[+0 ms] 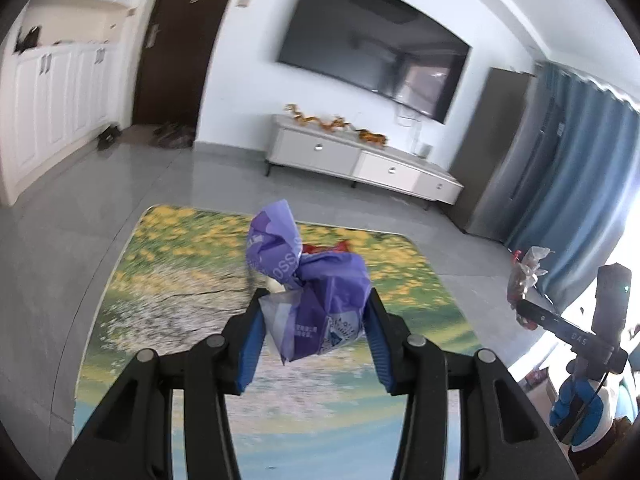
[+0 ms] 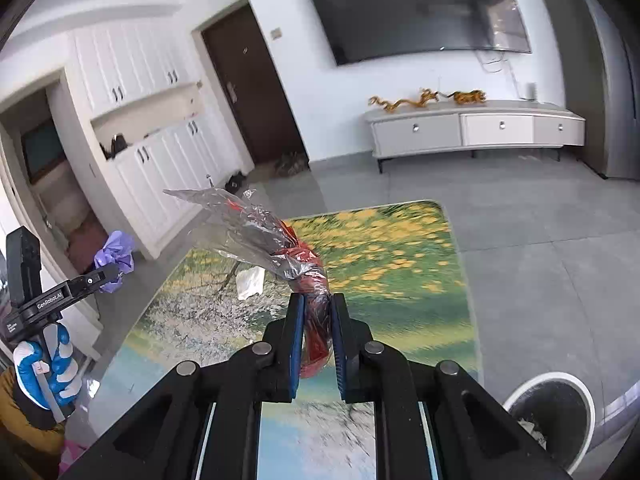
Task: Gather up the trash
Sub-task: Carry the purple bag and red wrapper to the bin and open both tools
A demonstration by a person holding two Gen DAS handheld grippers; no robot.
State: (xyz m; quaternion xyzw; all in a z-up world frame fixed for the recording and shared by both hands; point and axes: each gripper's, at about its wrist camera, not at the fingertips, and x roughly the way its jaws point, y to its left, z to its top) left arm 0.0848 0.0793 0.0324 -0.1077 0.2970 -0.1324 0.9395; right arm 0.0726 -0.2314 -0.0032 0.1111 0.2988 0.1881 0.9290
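Note:
My left gripper is shut on a crumpled purple wrapper and holds it above the table with the flower-print top. It also shows at the left of the right wrist view. My right gripper is shut on a twisted red and clear plastic wrapper, held above the table. That wrapper also shows at the right of the left wrist view. A white scrap of paper lies on the table beyond the right gripper.
A white-rimmed bin with a dark liner stands by the table's right near corner. A white TV cabinet and a wall TV are at the far wall. Grey tiled floor surrounds the table.

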